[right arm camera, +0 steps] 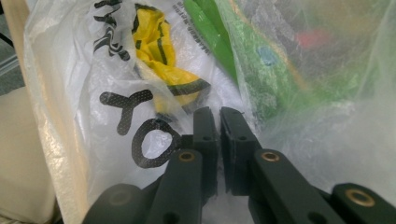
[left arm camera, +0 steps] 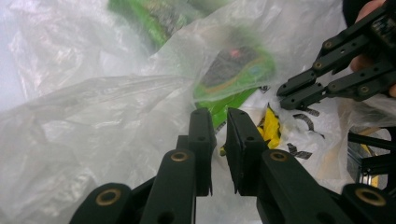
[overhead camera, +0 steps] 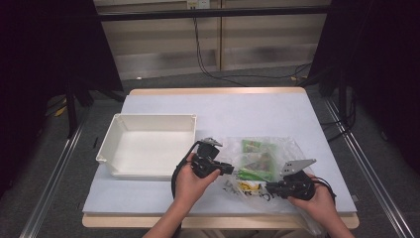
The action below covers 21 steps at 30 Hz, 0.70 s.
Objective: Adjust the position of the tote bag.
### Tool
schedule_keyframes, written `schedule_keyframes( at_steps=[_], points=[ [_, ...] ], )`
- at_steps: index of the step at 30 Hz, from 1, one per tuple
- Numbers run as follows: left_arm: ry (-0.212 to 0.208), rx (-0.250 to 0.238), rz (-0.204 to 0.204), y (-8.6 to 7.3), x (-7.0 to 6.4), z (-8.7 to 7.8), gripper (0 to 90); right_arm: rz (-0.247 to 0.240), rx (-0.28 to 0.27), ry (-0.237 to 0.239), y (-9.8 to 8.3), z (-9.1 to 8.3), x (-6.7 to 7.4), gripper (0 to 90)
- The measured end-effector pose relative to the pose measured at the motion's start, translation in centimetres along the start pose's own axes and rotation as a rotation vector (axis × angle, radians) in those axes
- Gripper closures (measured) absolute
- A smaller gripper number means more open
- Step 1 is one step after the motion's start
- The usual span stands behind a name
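Observation:
A clear plastic bag (overhead camera: 287, 148) with black and yellow print lies at the front right of the table, with green packets (overhead camera: 256, 147) inside it. In the left gripper view the film (left arm camera: 93, 121) bulges over a green packet (left arm camera: 233, 70). My left gripper (overhead camera: 229, 168) is at the bag's left edge, its jaws (left arm camera: 219, 116) almost together on the film. My right gripper (overhead camera: 270, 187) is at the bag's front edge, jaws (right arm camera: 219, 114) pinched on the film beside the yellow print (right arm camera: 159, 51). The right gripper (left arm camera: 289, 95) also shows in the left gripper view.
An empty white tray (overhead camera: 148, 118) stands to the left of the bag, close to my left hand. The table top (overhead camera: 247, 106) is pale blue with a wooden front edge. Cables run on the floor behind it.

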<state>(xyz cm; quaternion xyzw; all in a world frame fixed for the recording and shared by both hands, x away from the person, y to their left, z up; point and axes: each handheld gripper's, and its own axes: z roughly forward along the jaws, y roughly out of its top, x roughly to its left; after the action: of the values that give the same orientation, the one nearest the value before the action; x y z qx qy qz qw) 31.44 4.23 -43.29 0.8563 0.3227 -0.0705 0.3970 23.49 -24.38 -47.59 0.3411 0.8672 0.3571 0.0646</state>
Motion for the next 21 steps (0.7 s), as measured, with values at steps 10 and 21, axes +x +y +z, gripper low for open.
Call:
schedule_keyframes(
  at_steps=[10, 21],
  points=[
    [-0.040, -0.050, 0.035, 1.0, -1.7, -0.6, 74.8, -0.014, 0.008, 0.001, -0.1, -0.1, 0.4, 89.3],
    [-0.041, 0.045, 0.021, -0.5, -1.8, 2.4, 79.5, -0.026, -0.051, -0.024, 1.3, -0.7, 1.1, 73.0]
  ],
)
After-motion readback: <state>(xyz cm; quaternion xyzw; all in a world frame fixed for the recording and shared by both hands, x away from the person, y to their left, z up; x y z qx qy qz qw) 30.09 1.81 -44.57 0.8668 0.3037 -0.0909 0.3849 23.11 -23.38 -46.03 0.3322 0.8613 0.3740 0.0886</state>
